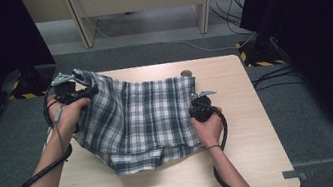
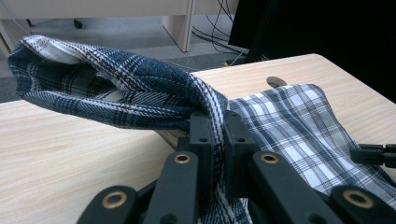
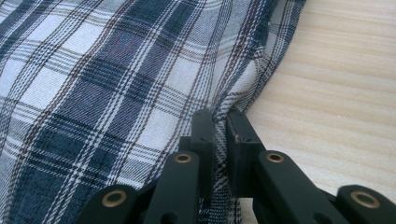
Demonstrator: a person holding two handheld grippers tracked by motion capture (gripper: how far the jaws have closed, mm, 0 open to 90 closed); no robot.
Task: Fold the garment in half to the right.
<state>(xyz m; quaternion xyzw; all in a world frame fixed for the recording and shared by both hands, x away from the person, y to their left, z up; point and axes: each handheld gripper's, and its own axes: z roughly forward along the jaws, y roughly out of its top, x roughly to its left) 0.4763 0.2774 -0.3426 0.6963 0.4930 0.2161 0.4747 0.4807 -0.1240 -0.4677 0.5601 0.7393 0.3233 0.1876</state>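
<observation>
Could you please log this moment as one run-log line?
left gripper: jaws shut on plaid garment | right gripper: jaws shut on its edge | table: garment partly lifted

Plaid cloth [image 1: 139, 123] in dark blue, white and grey with thin brownish lines, pale wood-grain table [image 1: 255, 125], black grippers with brass-coloured rivets, left [image 2: 218, 122] and right [image 3: 219, 122], grey floor [image 1: 310, 116], black curtains [image 1: 325, 22], yellow-black striped tape [image 1: 263, 63]

The wooden table [image 1: 178, 182] is seen from above and behind the person, facing forward. Each gripper view is set close and low along its own jaws. The plaid shirt [image 1: 140, 118] [image 2: 140, 93] [image 3: 102, 84] is shared by all views.
</observation>
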